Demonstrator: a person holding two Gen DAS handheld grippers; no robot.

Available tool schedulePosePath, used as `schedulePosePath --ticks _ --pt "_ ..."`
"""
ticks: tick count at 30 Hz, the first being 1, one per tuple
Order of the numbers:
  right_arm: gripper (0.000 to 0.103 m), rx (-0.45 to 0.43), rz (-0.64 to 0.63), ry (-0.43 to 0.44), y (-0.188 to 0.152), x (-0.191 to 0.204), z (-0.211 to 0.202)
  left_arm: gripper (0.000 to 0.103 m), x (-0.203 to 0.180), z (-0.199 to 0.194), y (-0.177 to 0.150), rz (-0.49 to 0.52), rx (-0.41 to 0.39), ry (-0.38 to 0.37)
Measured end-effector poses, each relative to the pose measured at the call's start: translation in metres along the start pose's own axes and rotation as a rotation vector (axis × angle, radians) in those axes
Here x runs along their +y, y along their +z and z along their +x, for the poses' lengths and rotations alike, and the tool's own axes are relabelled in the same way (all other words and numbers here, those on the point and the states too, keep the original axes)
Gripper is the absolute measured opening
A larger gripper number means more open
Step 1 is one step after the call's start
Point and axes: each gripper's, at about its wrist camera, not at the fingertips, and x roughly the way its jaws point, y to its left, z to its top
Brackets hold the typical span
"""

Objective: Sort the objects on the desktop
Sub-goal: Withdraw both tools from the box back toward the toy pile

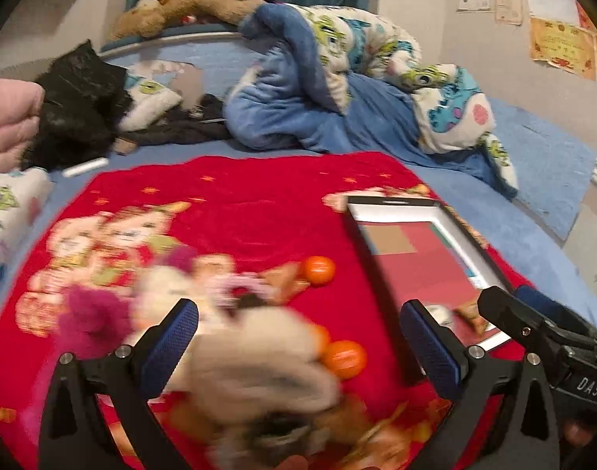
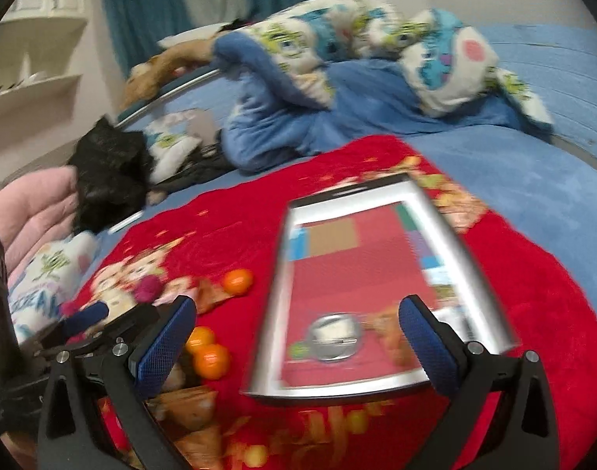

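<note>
In the tray (image 2: pixel 447 235), round tin (image 2: pixel 334 336), snack packet (image 2: pixel 388 327)

Blue bed (image 2: pixel 533 180); red blanket (image 1: pixel 259 211), crumpled quilt (image 1: pixel 337 90) lying on it.

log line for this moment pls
left gripper: open over plush toy | right gripper: open over tray | oranges on red blanket

Motion-blurred plush toy (image 1: pixel 255 356) between claw fingers
</note>
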Motion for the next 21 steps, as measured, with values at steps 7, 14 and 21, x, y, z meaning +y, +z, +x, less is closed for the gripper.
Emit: schedulePosePath --ticks 7,14,21 --pt "0.103 -0.031 -0.093 0.097 -0.001 0.066 -0.003 0.103 0.087 -0.050 0.006 -0.004 -0.048 0.125" --pt "0.103 -0.040 -0.115 0.154 -0.007 0.100 0.005 0.103 0.145 -0.077 -0.020 -0.040 -0.037 0.181" --pt "0.103 -0.044 -0.192 0.168 -0.015 0.125 0.004 0.103 0.144 -0.097 -0.033 -0.061 -0.059 0.120"
